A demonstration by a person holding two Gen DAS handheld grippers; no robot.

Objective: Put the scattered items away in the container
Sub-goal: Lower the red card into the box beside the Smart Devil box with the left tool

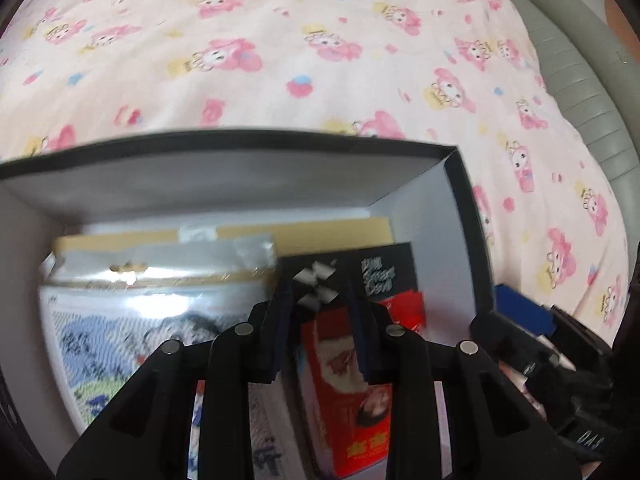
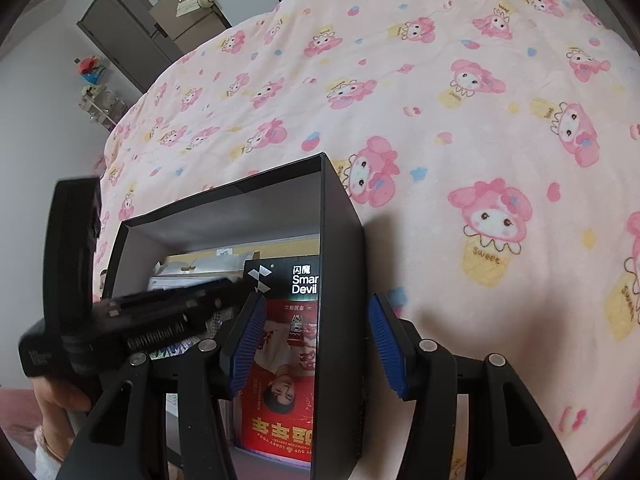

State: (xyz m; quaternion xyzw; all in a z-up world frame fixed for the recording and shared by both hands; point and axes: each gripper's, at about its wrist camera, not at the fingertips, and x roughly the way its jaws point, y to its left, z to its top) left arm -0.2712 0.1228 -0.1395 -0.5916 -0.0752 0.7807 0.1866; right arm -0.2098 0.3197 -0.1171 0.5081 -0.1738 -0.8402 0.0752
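Observation:
A black open box [image 1: 452,184] lies on a bed and serves as the container. Inside it lies a red-and-black "Smart Devil" carton [image 1: 348,360], beside a shiny plastic-wrapped pack with a cartoon print [image 1: 160,300] and a brown cardboard piece [image 1: 304,228]. My left gripper [image 1: 320,292] hangs over the carton with dark pads apart and nothing pinched between them. Its tip [image 2: 236,286] also shows in the right wrist view. My right gripper [image 2: 316,304] is open, its blue pads [image 2: 250,340] straddling the box's right wall [image 2: 340,240] without touching it. The carton [image 2: 288,360] shows just inside that wall.
A pink cartoon-print blanket [image 1: 320,60] covers the bed around the box. A grey padded bed edge [image 1: 580,92] runs along the right. Beyond the bed stand a dark door [image 2: 120,28] and a small shelf with toys [image 2: 96,92]. A person's hand [image 2: 60,396] holds the left gripper.

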